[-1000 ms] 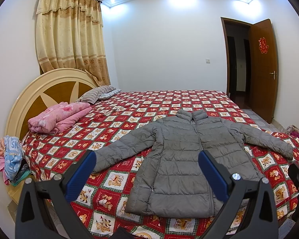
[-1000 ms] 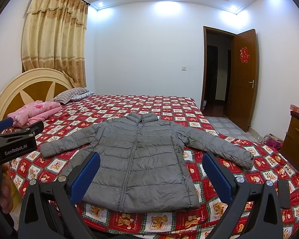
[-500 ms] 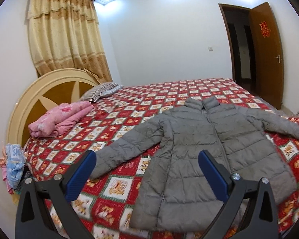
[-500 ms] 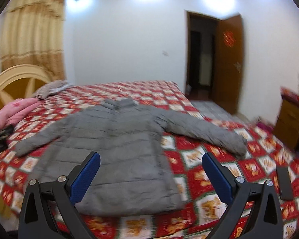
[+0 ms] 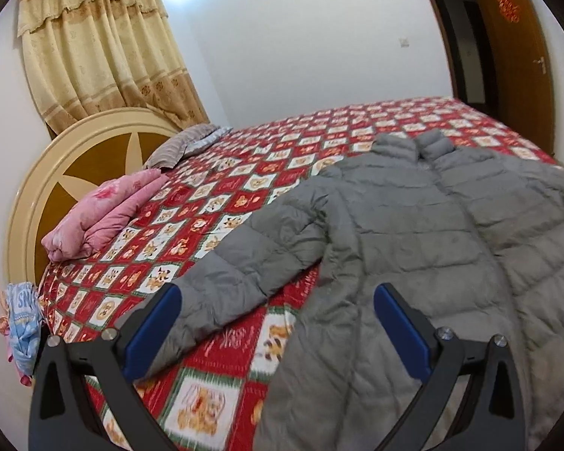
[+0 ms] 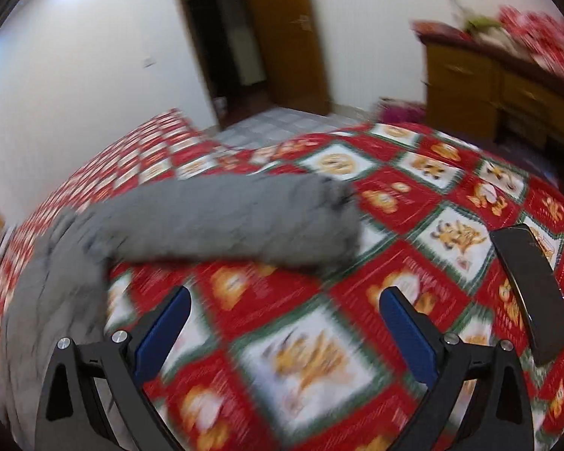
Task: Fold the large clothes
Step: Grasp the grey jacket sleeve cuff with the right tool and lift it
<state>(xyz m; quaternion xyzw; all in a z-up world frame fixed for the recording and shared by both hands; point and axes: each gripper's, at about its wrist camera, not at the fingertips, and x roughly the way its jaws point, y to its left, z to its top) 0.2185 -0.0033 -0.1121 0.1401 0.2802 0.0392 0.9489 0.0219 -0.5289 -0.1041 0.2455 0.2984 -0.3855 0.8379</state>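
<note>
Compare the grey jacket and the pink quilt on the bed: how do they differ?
The grey jacket lies spread flat with sleeves out; the pink quilt is folded into a thick bundle. The jacket sits mid-bed near the open left tongs; the quilt sits by the headboard. The jacket is plain grey; the quilt is pink and patterned. Both rest on the red bedspread.

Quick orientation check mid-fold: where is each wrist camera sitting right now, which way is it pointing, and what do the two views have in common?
Left wrist: rides the left gripper, low over the bed's near edge, facing the grey jacket, its near sleeve and the headboard; only its open fingers show.
Right wrist: rides the right gripper, facing the jacket's other sleeve, a dark flat object and the doorway; blurred; only its open fingers show.
Shared: the jacket and the red patterned bedspread.
</note>
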